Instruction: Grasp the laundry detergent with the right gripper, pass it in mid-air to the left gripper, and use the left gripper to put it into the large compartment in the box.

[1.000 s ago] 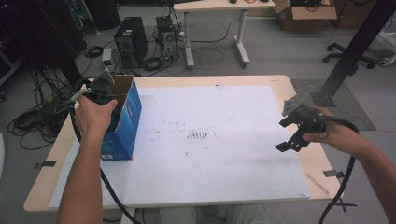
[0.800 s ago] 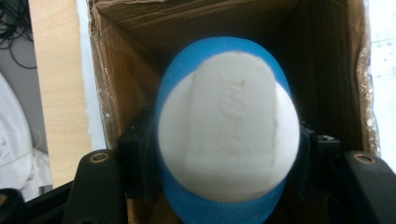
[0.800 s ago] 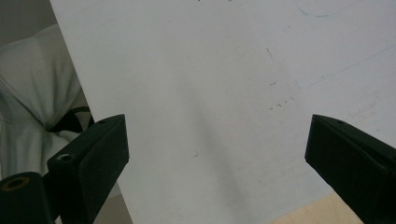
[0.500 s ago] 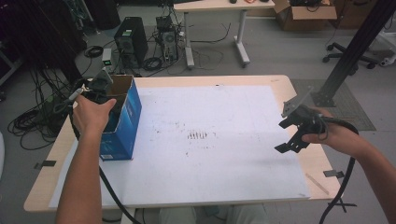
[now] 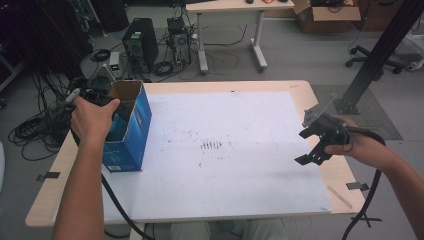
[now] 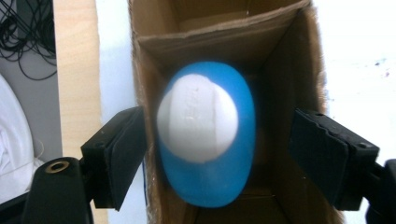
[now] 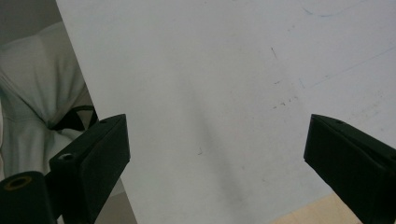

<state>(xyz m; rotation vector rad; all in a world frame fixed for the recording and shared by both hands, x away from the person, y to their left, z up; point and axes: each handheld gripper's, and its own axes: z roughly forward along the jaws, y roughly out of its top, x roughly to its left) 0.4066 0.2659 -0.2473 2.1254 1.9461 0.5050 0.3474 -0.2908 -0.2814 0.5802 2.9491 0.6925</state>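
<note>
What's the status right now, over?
Left gripper over the open blue box, jaws just opened, blue-and-white object dropping free. Right gripper open, idle. Nothing blocking.

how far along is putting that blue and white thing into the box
Done: the blue oval object with a white cap is inside the open blue cardboard box. In hand: the left gripper has just been opening, pads clear of it. Left: withdrawing; the right gripper hangs open.

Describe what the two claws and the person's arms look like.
Both claws are black. The left claw has two blocky jaws with flat dark pads and a brass-ringed hole at one base. The right claw carries a grey three-cornered plate on top. A black cable trails from each. The forearms are bare, with no sleeves in view.
</note>
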